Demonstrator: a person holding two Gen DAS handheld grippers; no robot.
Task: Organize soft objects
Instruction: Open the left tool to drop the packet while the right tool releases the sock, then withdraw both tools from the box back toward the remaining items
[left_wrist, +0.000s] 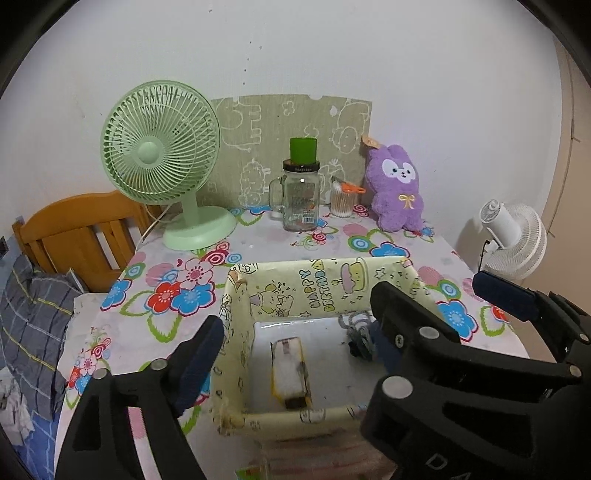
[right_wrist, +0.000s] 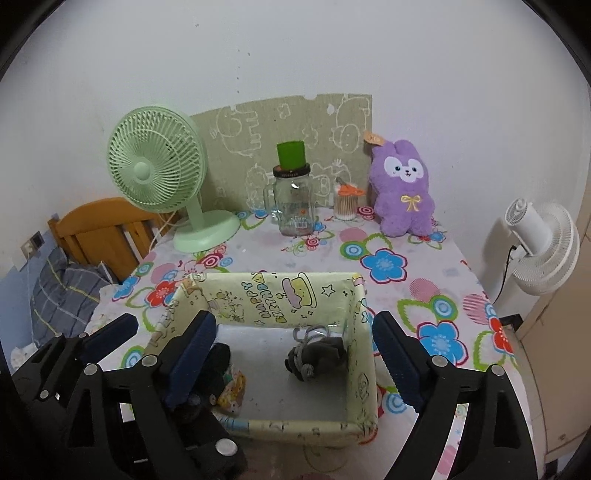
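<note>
Nearest the cameras, both tools stand spread wide with nothing between the pads. The left tool (left_wrist: 291, 339) is seen over the near left part of the box (left_wrist: 295, 273); the right tool (right_wrist: 295, 347) is seen over its near right part. The two tools sit close side by side, and each appears in the other's view.

Inside the box, a grey knitted bundle (right_wrist: 317, 354) lies toward 1 o'clock against the right wall. A small yellow-trimmed pouch (left_wrist: 290, 373) lies on the floor of the box toward 7 o'clock in the right view, partly hidden there by the left tool. Both soft items are judged as already deposited.

Hazards at this stage:
- Contact between the inner fingers of the two tools is possible, given the narrow gap between them.
- The thin paper-covered walls of the box may be caught by a finger on withdrawal, so that the box is tipped or dragged across the desk (right_wrist: 424, 258).

Farther out, at 1 o'clock, the purple plush (right_wrist: 404, 192) stands upright at the back of the desk, well apart from the box. It is judged the remaining soft item.

- On a reach toward it, the glass jar (right_wrist: 293, 210) with the green cup (right_wrist: 291, 155) perched on its lid, at 12 o'clock, may be knocked.
- The cotton-swab holder (right_wrist: 347, 205) just beside the plush may be toppled by a wide-spread finger.
- The green fan (right_wrist: 159, 162) at 10 o'clock is judged clear of that path.
</note>
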